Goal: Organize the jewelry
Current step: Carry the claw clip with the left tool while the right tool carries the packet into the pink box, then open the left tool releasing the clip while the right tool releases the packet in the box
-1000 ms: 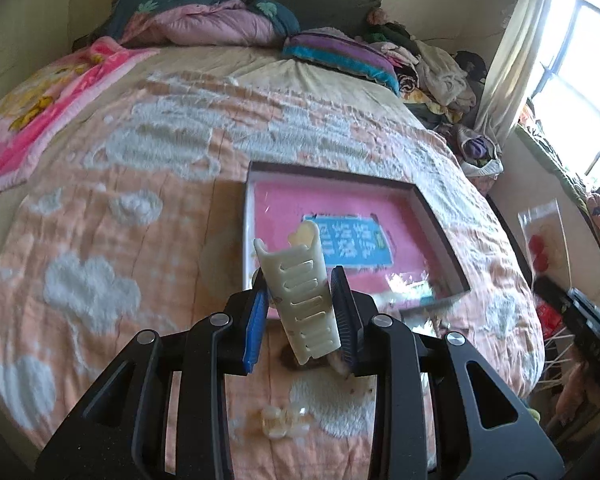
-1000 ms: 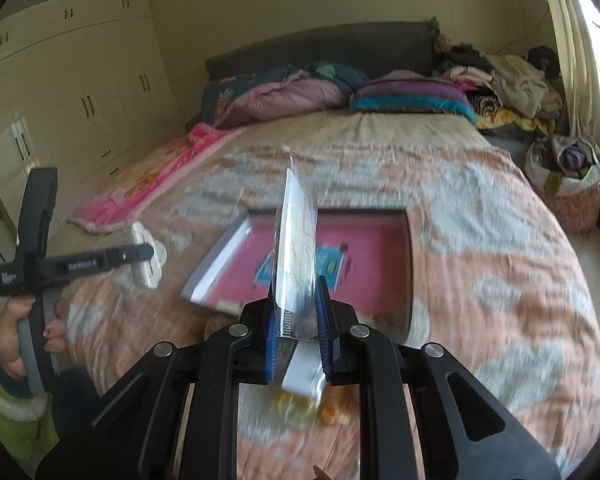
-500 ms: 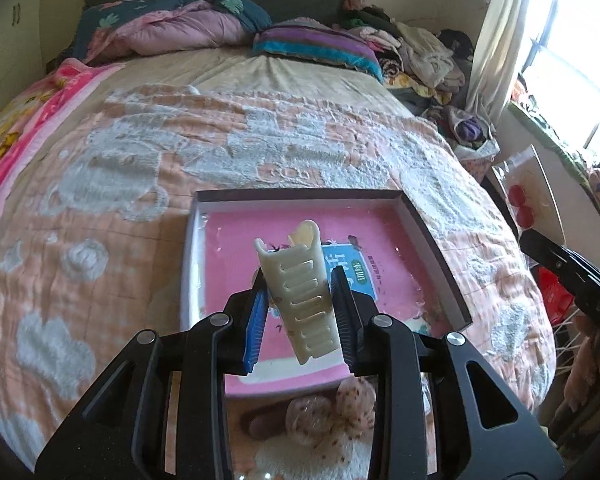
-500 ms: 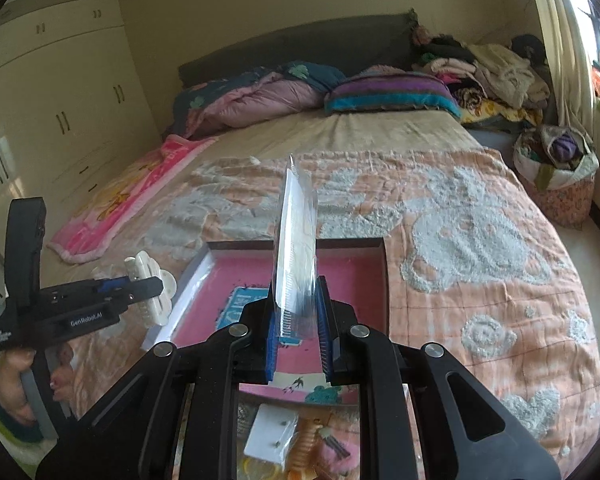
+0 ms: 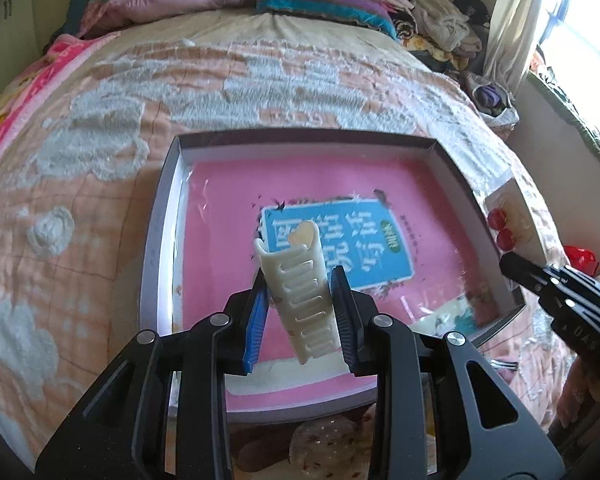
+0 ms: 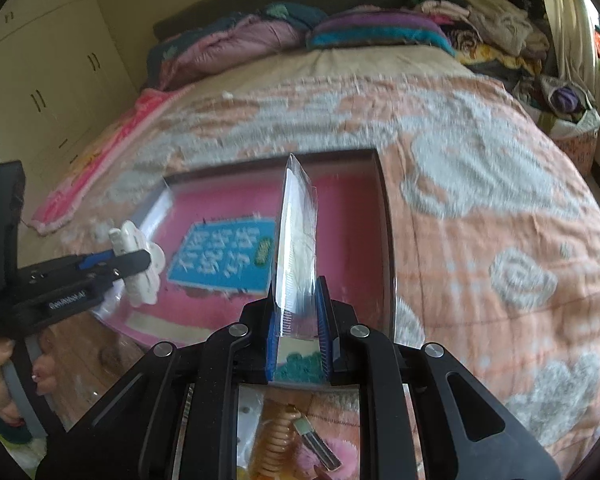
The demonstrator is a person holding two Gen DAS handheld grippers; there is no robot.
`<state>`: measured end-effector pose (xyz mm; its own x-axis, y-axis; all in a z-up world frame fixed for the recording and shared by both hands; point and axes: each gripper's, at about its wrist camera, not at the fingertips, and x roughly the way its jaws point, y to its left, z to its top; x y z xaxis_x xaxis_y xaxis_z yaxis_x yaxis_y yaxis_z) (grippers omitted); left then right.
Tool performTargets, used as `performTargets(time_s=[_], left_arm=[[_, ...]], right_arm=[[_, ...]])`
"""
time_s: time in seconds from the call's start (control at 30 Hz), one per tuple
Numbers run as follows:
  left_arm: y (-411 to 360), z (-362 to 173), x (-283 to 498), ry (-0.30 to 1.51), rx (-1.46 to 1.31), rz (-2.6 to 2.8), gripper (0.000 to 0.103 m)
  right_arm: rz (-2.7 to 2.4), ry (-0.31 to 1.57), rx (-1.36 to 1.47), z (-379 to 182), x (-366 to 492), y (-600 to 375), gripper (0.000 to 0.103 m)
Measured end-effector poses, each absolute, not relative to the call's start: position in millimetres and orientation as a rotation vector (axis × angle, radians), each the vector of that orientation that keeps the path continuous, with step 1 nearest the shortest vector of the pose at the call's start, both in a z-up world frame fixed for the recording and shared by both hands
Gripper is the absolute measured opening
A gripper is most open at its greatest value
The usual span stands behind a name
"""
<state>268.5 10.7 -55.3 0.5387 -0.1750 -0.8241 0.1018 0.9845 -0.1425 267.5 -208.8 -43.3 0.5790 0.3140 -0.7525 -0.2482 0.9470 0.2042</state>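
Above the pink box (image 5: 162,248) on the bed, the left tool (image 5: 300,312) gripped a cream hair claw (image 5: 300,296) upright; the right tool (image 6: 298,308) pinched a clear packet (image 6: 296,240) edge-up, both directly over it.

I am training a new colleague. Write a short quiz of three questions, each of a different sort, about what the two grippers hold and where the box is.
1. True or false: the left gripper is shut on a cream hair claw.
2. Multiple choice: the right gripper holds A) a clear plastic packet, B) a spoon, C) nothing.
3. Fill the gap: the open box with the pink bottom lies on the ____.

Key: 1 true; 2 A; 3 bed.
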Motion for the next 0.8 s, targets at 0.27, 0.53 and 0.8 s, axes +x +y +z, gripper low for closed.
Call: performTargets(time_s=[0.27,0.53,0.8], left_arm=[[15.8,-67.6,262.1,1.010,-0.066,-0.136,0.023],[20.7,-69.9,259.4,1.019,-0.070,-0.115,0.024],[25.7,-55.4,245.1,0.993,-0.084,-0.103,0.038]], right_arm=[[0.304,0.932,0.082,-61.0,263.9,-210.9,0.018],[0.295,0.895,0.111,-45.2,248.0,-220.8,0.041],[0.284,0.835,0.135,-18.9,220.5,-240.3,0.052]])
